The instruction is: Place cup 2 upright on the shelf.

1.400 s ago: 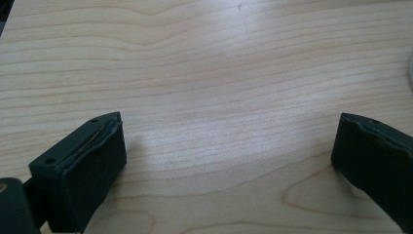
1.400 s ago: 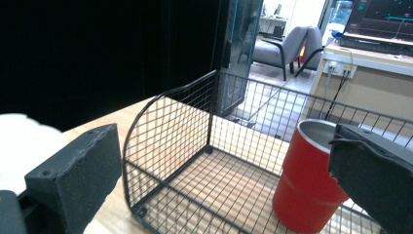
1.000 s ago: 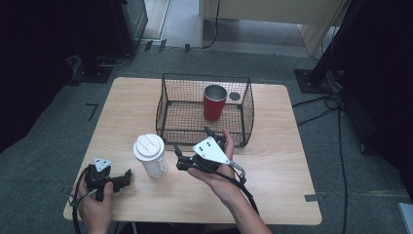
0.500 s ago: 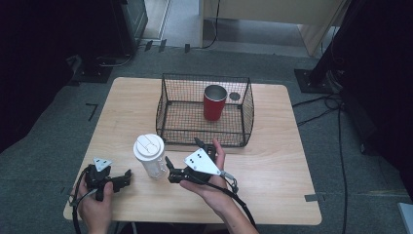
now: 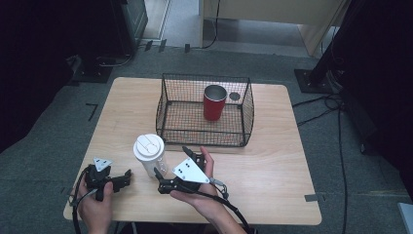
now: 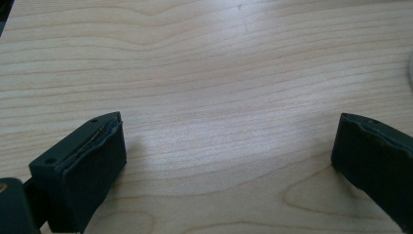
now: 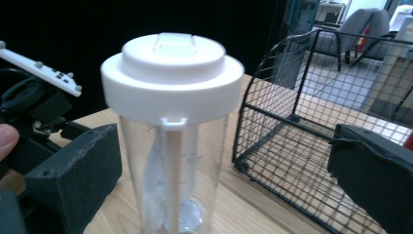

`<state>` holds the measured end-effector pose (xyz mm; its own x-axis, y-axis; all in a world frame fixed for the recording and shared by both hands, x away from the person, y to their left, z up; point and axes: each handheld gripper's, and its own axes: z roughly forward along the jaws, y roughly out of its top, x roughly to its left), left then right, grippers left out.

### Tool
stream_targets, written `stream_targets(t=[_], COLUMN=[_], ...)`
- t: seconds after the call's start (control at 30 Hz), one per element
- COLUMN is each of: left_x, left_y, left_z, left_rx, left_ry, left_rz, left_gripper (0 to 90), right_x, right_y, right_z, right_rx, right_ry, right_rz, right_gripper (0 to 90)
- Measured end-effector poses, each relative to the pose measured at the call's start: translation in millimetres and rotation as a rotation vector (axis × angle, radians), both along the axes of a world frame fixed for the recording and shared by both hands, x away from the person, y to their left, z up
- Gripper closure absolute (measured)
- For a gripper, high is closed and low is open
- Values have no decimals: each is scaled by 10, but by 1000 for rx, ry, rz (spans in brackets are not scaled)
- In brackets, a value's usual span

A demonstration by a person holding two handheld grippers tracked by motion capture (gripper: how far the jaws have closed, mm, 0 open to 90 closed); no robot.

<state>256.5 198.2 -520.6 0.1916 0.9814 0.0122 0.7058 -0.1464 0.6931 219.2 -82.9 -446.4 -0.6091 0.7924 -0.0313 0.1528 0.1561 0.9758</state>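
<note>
A clear shaker bottle (image 5: 149, 155) with a white lid stands upright on the wooden table (image 5: 272, 165), in front of the wire basket (image 5: 204, 111). My right gripper (image 5: 171, 162) is open just right of the bottle, its jaws pointing at it. In the right gripper view the bottle (image 7: 173, 141) stands between the spread jaws of the right gripper (image 7: 226, 163), nearer the left one, with no contact visible. My left gripper (image 5: 125, 179) rests low at the table's front left, open. Bare wood lies between the jaws of the left gripper (image 6: 229, 161).
A red cup (image 5: 214, 101) stands upright inside the basket, toward its back right. The basket's front wall (image 7: 292, 146) is close to the right of the bottle. A dark floor with cables surrounds the table. The left gripper (image 7: 34, 102) sits behind the bottle.
My right gripper has swung left and back from the basket's front, ending with its open jaws on either side of the bottle. The left gripper has stayed put.
</note>
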Motion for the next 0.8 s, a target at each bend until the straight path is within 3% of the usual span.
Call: stream_targets(t=[0.8], left_x=[0], left_y=[0], left_z=[0], left_rx=[0], left_ry=[0], left_rz=[0], left_gripper=[0], right_x=[85], right_y=[293], right_z=[-163], right_rx=[14], right_ry=[31], right_rz=[37], right_gripper=[0])
